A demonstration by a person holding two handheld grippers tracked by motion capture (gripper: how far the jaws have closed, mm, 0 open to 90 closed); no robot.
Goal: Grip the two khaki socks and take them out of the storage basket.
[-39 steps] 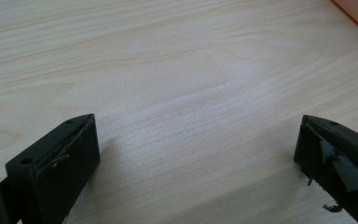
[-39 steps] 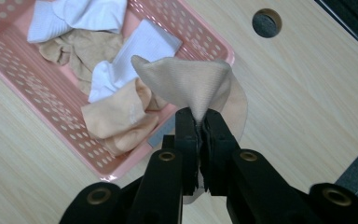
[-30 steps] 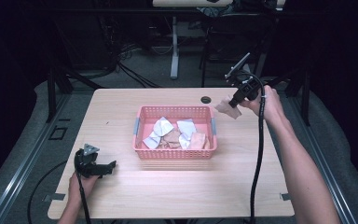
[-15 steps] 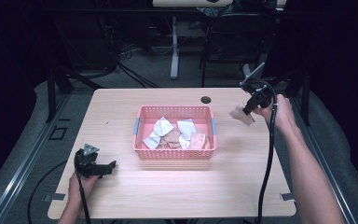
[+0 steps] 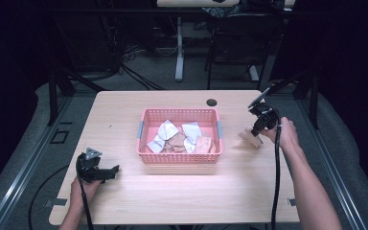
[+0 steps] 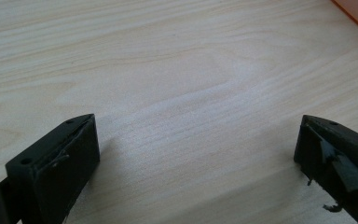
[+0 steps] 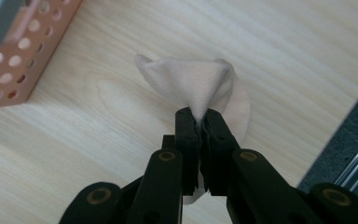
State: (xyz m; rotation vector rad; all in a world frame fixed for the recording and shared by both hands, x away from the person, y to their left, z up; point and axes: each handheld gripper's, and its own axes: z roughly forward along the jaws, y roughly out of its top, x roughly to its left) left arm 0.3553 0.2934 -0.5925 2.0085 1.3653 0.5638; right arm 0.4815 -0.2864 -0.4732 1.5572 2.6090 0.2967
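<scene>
A pink perforated basket stands in the middle of the wooden table and holds several folded cloths, white and beige. My right gripper is to the right of the basket, shut on a beige cloth that hangs down to the tabletop. In the right gripper view the jaws pinch the top of that beige cloth, with the basket corner at the upper left. My left gripper rests near the table's front left, open, with bare wood between its fingers.
A round dark cable hole sits in the table behind the basket. The table's right edge lies close beyond the held cloth, with grey floor past it. Black cables trail from both grippers toward the front edge.
My right gripper has carried the beige cloth away from the basket, rightward and down toward the table near its right edge. The left gripper has stayed put.
</scene>
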